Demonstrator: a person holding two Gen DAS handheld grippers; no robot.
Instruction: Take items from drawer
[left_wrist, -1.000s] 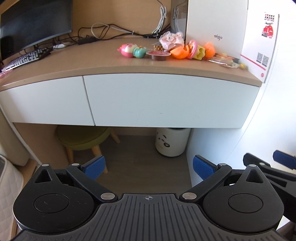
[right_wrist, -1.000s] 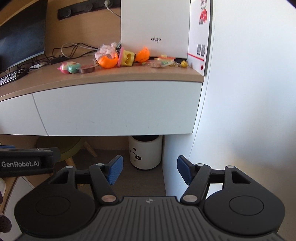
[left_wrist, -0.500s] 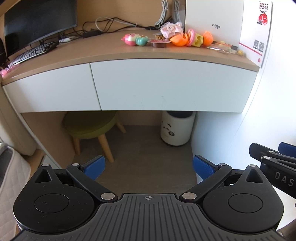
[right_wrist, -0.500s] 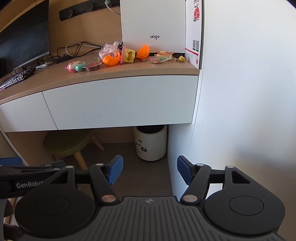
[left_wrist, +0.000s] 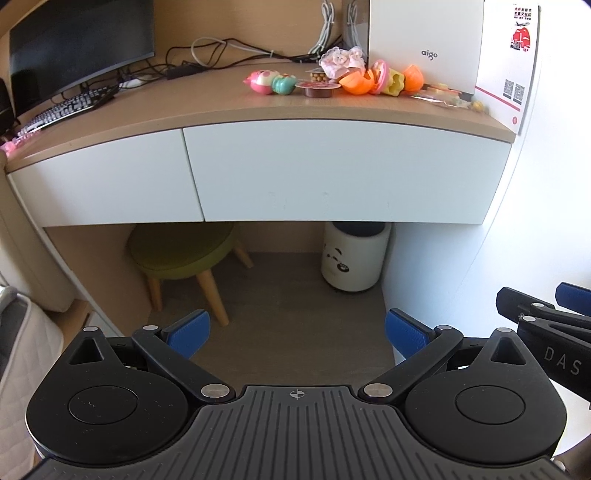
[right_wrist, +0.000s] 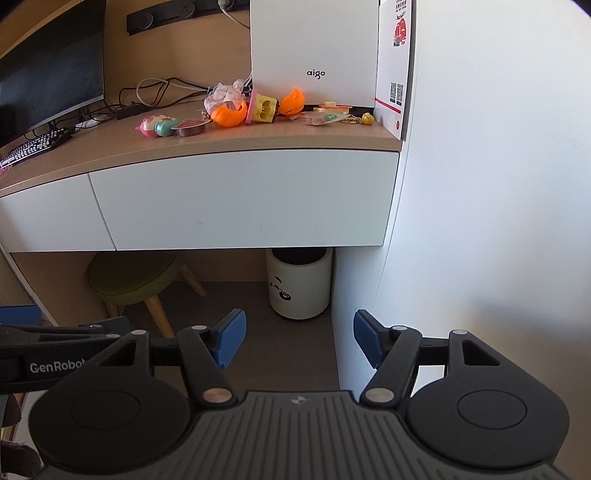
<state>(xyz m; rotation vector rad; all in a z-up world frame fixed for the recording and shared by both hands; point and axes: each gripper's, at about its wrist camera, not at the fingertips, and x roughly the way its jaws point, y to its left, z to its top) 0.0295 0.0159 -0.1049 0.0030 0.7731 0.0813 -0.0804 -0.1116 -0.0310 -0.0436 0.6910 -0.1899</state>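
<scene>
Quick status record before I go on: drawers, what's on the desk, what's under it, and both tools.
right drawer: closed, flat white front, no handle visible
left drawer: closed
desk top: small toys clustered beside a white box; keyboard and monitor at far left
under desk: green stool, panda bin
left tool: open, empty, clear of the drawers
right tool: open, empty, clear of the drawers

Both grippers are matte black — left gripper (left_wrist: 297, 332), right gripper (right_wrist: 298, 338) — with blue ribbed pads (left_wrist: 188, 330) at the jaw tips, silver screws behind them, and white lettering (GenRobot, DAS) along their sides.
</scene>
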